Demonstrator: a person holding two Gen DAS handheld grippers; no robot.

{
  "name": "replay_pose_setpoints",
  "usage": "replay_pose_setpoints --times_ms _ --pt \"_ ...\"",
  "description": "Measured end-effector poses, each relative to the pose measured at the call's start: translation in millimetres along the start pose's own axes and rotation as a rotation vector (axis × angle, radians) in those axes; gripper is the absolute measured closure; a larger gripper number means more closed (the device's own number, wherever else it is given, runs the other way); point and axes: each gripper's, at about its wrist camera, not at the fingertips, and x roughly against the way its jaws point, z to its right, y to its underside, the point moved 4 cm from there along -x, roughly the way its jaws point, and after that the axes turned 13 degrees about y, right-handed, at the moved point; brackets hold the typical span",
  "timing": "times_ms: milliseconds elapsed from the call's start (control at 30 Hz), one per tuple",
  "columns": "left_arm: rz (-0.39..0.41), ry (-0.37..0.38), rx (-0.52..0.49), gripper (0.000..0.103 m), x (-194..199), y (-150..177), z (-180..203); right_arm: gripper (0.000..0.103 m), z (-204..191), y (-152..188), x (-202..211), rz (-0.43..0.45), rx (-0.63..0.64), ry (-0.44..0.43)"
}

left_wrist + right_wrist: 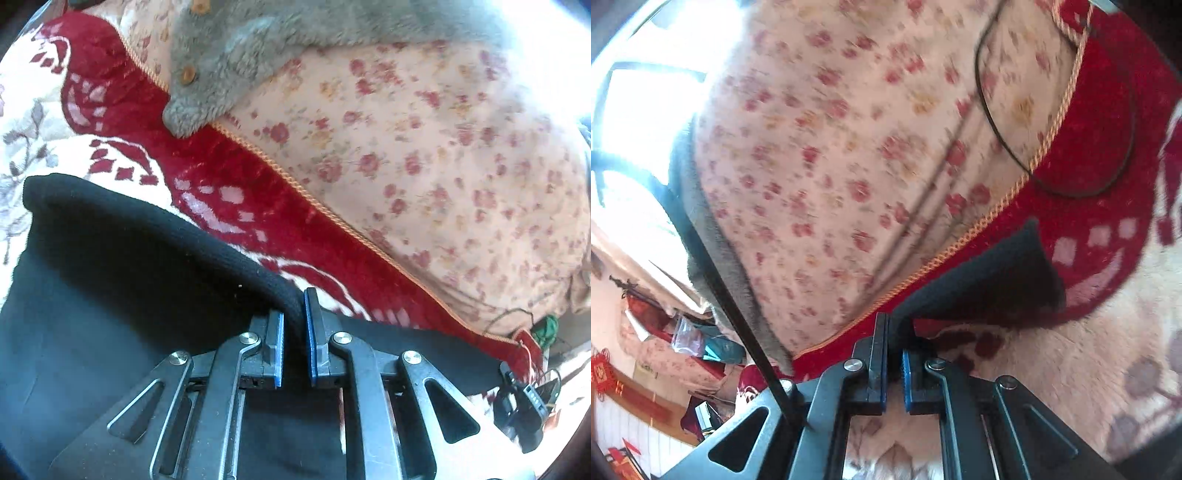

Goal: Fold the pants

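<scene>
The black pants (122, 266) lie over a red and cream patterned blanket (221, 177). In the left wrist view my left gripper (293, 317) is shut on the ribbed black edge of the pants, which runs up and left from the blue pads. In the right wrist view my right gripper (894, 339) is shut on a corner of the black pants (990, 273), which stands up and right from the jaws above the blanket (1108, 155).
A pink floral quilt (424, 155) lies beyond the blanket's gold cord edge. A grey fleece garment with wooden buttons (229, 62) rests on it. A thin black cable (993, 122) loops over the quilt (831, 147). Room clutter shows at lower left of the right wrist view.
</scene>
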Motion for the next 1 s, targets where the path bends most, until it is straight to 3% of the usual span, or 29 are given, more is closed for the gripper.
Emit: replay_pose_setpoints --times_ms 233,500,733,1000 --pt "-0.004 0.038 -0.105 0.094 48.5 35.8 25.4 0.098 2.0 8.7 59.1 0.030 0.016 -0.011" --pt "-0.050 0.008 -0.201 0.094 79.9 100.0 17.0 0.098 39.0 69.5 114.4 0.022 0.018 0.026" --pt "-0.112 -0.062 -0.189 0.094 65.7 150.5 -16.2 0.098 91.7 121.6 111.0 -0.040 -0.010 0.106" --pt "-0.063 -0.063 -0.200 0.094 73.3 150.7 -7.3 0.098 98.2 110.9 119.1 0.025 0.018 0.129"
